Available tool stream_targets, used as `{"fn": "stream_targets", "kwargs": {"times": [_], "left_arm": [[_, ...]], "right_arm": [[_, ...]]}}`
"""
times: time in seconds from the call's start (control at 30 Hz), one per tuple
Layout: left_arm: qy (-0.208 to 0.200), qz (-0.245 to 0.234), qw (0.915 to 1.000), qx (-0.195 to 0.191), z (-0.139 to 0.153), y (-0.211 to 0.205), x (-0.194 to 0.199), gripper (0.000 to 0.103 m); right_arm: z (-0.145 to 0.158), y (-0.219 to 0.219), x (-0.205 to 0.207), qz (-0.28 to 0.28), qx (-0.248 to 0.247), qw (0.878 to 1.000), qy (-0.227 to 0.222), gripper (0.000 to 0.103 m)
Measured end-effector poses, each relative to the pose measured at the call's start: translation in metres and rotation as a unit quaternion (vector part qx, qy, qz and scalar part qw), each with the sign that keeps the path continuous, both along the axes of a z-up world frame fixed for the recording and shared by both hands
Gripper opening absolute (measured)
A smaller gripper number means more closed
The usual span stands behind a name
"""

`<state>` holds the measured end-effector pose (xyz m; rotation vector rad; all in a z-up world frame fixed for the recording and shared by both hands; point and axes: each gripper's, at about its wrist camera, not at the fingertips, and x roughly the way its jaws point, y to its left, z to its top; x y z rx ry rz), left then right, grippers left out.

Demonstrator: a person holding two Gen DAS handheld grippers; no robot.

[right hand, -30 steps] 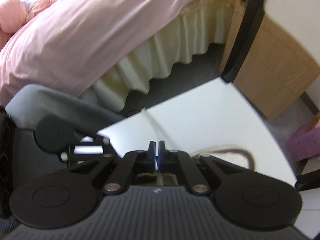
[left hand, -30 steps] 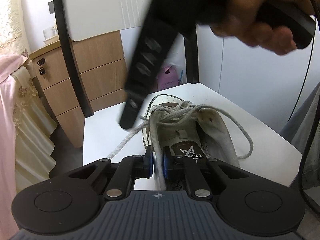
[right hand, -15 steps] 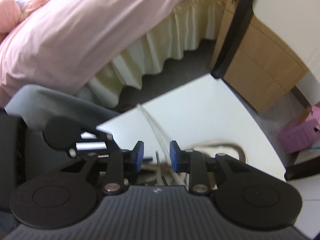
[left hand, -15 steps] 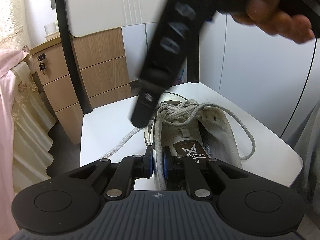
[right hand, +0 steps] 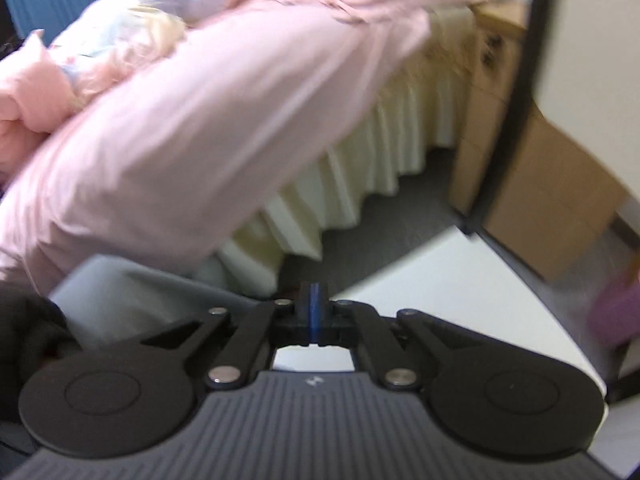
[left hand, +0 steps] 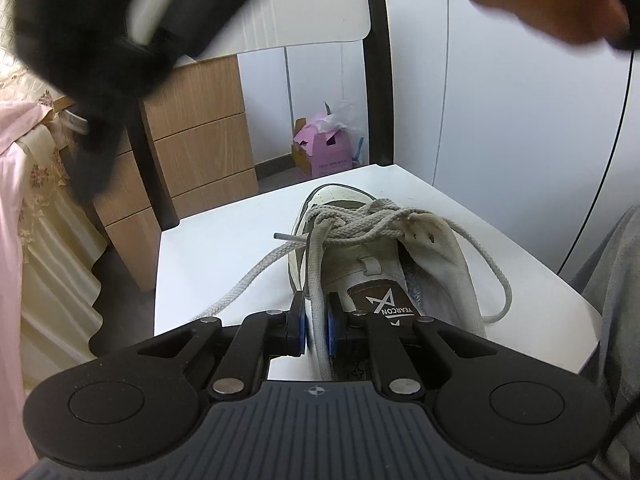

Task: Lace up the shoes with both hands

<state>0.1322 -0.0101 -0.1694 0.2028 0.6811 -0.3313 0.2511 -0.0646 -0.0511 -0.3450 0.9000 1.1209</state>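
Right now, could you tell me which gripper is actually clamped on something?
The left gripper: its blue pads pinch the grey-white fabric edge of the white sneaker on the white chair seat. The right gripper is shut on nothing.

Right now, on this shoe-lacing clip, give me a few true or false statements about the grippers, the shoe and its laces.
1. The left gripper is shut on the edge of the sneaker. True.
2. The right gripper holds a lace. False: it is shut with nothing between its pads.
3. The sneaker sits on a white chair seat. True.
4. The shoelace is tied in a finished bow. False: loose ends trail over the seat.
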Motion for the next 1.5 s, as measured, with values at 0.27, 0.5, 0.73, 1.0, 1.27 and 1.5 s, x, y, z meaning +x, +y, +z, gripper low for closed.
{"fn": "stream_targets", "kwargs": {"times": [0.27,0.5,0.73,1.0,1.27,1.5], "left_arm": [[0.006,0.002,1.0000,-0.002,0.000,0.000,0.001,0.011],[0.006,0.003,1.0000,-0.004,0.000,0.000,0.001,0.011],[0.009,0.004,1.0000,-0.003,-0.002,0.000,0.002,0.011],[0.011,0.004,0.9999,-0.005,-0.002,0.000,0.002,0.012],[0.017,0.000,0.9998,-0.007,-0.003,-0.001,0.003,0.011],[0.020,0.002,0.9998,-0.008,-0.004,-0.002,0.004,0.011]], "right_arm": [[-0.025,-0.014,0.010,0.005,-0.114,0.993,-0.009,0.019],[-0.049,-0.041,0.011,-0.024,-0.130,0.991,0.020,0.019],[-0.046,-0.033,0.006,-0.002,-0.117,0.993,0.017,0.019],[-0.061,-0.022,0.006,0.008,-0.166,0.986,0.013,0.003],[-0.053,-0.022,0.007,-0.016,-0.122,0.992,0.003,0.003],[-0.023,-0.013,0.006,-0.020,-0.056,0.998,-0.001,0.003]]}}
